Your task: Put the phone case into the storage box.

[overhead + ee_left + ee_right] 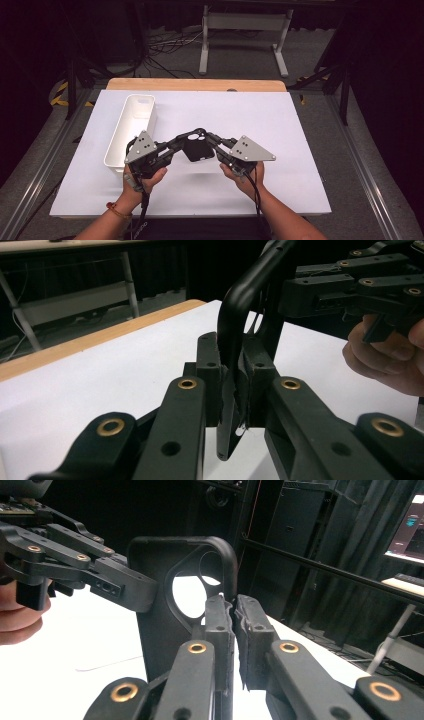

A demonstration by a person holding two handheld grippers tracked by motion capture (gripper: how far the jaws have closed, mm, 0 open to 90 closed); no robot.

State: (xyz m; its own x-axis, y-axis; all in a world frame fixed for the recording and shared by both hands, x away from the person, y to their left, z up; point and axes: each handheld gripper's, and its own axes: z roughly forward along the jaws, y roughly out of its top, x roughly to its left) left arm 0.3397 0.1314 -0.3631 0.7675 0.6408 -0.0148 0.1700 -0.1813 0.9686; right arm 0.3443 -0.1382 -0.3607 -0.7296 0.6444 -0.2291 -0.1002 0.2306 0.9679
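- Table (280, 125): white rectangular top, long side running 9 to 3 o'clock in the high view.
- Bare wooden strip (195, 84) along the 12 o'clock edge, pale brown; the same strip shows as a tan band in the left gripper view.
- White bin (131, 131): long, narrow, open-topped, lying directly on the white surface toward 10 o'clock of centre. Long axis runs roughly 12 to 7 o'clock, slightly slanted. Its interior looks plain white.
- Grey floor (350, 150) surrounds the table, with cables at 12 o'clock beyond the wooden strip.
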